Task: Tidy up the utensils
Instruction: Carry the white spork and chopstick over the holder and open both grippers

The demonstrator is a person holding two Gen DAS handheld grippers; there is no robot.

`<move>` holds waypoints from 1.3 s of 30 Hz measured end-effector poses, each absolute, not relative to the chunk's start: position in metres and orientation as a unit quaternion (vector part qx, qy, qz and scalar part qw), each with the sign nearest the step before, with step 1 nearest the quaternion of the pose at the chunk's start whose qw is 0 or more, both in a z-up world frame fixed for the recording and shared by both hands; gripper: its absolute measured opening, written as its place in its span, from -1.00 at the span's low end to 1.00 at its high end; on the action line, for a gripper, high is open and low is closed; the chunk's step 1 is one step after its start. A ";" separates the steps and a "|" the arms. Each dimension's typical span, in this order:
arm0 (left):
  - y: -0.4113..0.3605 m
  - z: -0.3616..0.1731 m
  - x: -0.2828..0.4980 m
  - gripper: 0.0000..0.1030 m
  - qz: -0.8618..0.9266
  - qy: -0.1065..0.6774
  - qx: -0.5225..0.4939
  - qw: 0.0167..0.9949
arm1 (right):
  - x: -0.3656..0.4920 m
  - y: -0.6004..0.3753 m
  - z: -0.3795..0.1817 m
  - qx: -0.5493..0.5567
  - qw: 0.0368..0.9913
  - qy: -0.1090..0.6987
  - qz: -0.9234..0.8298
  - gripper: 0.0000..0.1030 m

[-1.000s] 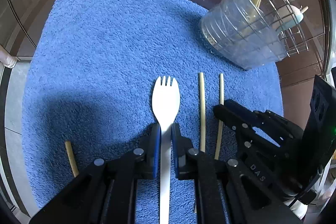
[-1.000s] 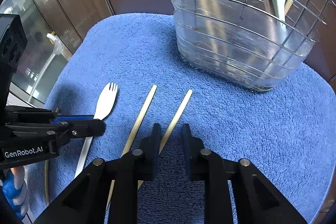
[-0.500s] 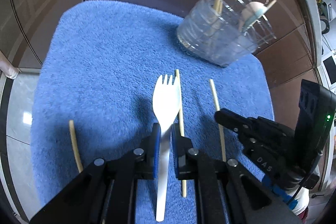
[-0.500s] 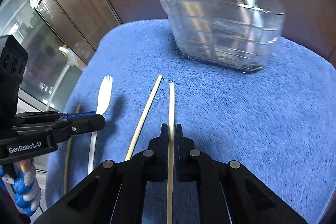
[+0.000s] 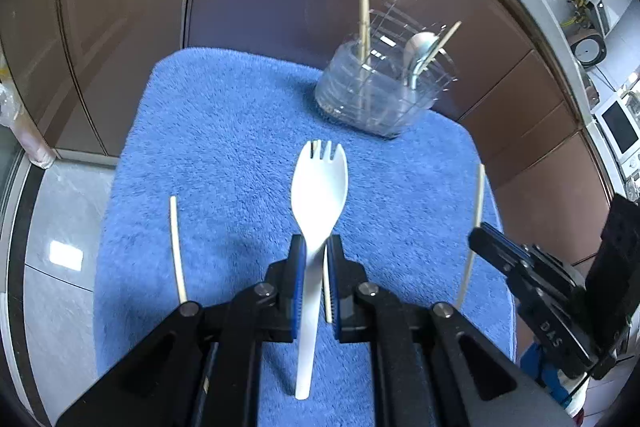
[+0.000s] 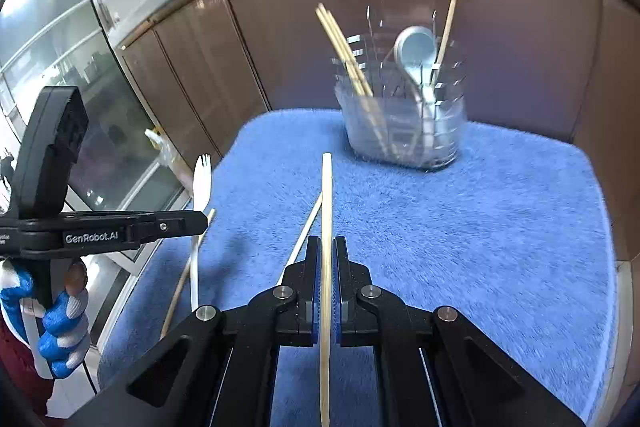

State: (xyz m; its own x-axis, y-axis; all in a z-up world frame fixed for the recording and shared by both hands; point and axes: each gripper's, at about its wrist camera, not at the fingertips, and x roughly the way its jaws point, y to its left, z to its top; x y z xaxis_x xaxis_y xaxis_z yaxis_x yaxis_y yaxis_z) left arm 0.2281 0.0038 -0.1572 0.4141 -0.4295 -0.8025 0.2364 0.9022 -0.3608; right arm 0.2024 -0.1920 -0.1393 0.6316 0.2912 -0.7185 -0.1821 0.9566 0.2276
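Utensils lifted clear of blue mat [image 5: 240, 131], short of the caddy [image 6: 404, 123].
Left hand-held gripper [image 5: 316, 259] clamps spork [image 5: 318, 195]; right hand-held gripper [image 6: 327, 263] clamps chopstick [image 6: 327, 211], both aimed toward caddy for upright drop-in.

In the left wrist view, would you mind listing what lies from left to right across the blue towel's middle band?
Loose chopstick → white spork shut in the left gripper → chopstick held by the right gripper.

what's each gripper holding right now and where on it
The left gripper holds the white spork by its handle, just below the bowl. The right gripper holds a chopstick around mid-length. Both sets of jaws are shut on them.
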 end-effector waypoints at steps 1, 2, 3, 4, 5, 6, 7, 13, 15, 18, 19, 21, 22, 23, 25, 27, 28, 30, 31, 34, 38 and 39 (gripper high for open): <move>0.003 -0.152 0.224 -0.81 -0.199 0.498 -0.096 0.839 | 0.192 -0.192 -0.133 0.066 0.906 0.398 0.130 -0.91; 0.004 -0.146 0.218 -0.81 -0.200 0.491 -0.097 0.842 | 0.186 -0.192 -0.129 0.065 0.909 0.391 0.129 -0.91; 0.003 -0.143 0.216 -0.81 -0.200 0.486 -0.097 0.845 | 0.177 -0.193 -0.124 0.065 0.913 0.382 0.129 -0.91; 0.005 -0.137 0.211 -0.81 -0.200 0.480 -0.097 0.849 | 0.170 -0.191 -0.119 0.064 0.916 0.374 0.130 -0.91; 0.007 -0.130 0.203 -0.81 -0.201 0.471 -0.096 0.854 | 0.163 -0.193 -0.114 0.061 0.919 0.368 0.129 -0.91; 0.007 -0.126 0.199 -0.81 -0.201 0.464 -0.095 0.857 | 0.156 -0.193 -0.109 0.058 0.922 0.361 0.127 -0.91; 0.008 -0.122 0.194 -0.81 -0.202 0.457 -0.095 0.861 | 0.150 -0.191 -0.105 0.055 0.925 0.353 0.126 -0.91; 0.015 -0.089 0.165 -0.81 -0.203 0.404 -0.093 0.887 | 0.119 -0.182 -0.078 0.041 0.943 0.306 0.124 -0.91; 0.017 -0.080 0.158 -0.81 -0.201 0.390 -0.088 0.894 | 0.114 -0.180 -0.072 0.038 0.946 0.293 0.130 -0.91; 0.018 -0.074 0.155 -0.81 -0.200 0.377 -0.086 0.900 | 0.111 -0.176 -0.066 0.030 0.950 0.281 0.131 -0.91; 0.018 -0.072 0.154 -0.81 -0.200 0.373 -0.087 0.902 | 0.111 -0.175 -0.065 0.029 0.951 0.276 0.132 -0.91; 0.019 -0.069 0.152 -0.81 -0.200 0.365 -0.090 0.905 | 0.110 -0.175 -0.062 0.029 0.954 0.269 0.133 -0.91; 0.019 -0.067 0.153 -0.81 -0.199 0.362 -0.091 0.906 | 0.109 -0.175 -0.060 0.029 0.955 0.264 0.134 -0.91; 0.019 -0.065 0.153 -0.81 -0.198 0.357 -0.091 0.908 | 0.109 -0.175 -0.059 0.028 0.956 0.260 0.135 -0.91; 0.017 -0.058 0.155 -0.81 -0.199 0.344 -0.090 0.913 | 0.110 -0.176 -0.056 0.027 0.958 0.249 0.138 -0.91; 0.013 -0.051 0.158 -0.81 -0.201 0.332 -0.090 0.917 | 0.114 -0.179 -0.051 0.028 0.961 0.237 0.141 -0.91; 0.010 -0.045 0.162 -0.81 -0.201 0.324 -0.090 0.920 | 0.116 -0.181 -0.048 0.028 0.963 0.229 0.142 -0.91; 0.005 -0.035 0.169 -0.81 -0.203 0.311 -0.090 0.924 | 0.124 -0.186 -0.041 0.031 0.966 0.212 0.144 -0.91; 0.002 -0.030 0.174 -0.81 -0.204 0.304 -0.090 0.926 | 0.129 -0.188 -0.038 0.034 0.967 0.205 0.144 -0.90; -0.012 -0.014 0.195 -0.81 -0.210 0.281 -0.093 0.932 | 0.154 -0.199 -0.028 0.041 0.971 0.182 0.147 -0.90; -0.032 0.006 0.230 -0.81 -0.212 0.246 -0.104 0.940 | 0.194 -0.215 -0.017 0.050 0.976 0.155 0.148 -0.90; -0.037 0.011 0.240 -0.81 -0.209 0.235 -0.106 0.943 | 0.207 -0.219 -0.013 0.051 0.977 0.147 0.146 -0.90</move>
State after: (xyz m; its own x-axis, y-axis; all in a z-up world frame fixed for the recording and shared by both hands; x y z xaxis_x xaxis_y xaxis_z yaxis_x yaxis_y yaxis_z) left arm 0.2405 -0.0370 0.0112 0.8015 -0.4445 -0.3999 0.3452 0.8901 -0.2976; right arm 0.2068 -0.2192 -0.0135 0.9140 0.3007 -0.2722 -0.2707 0.9520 0.1428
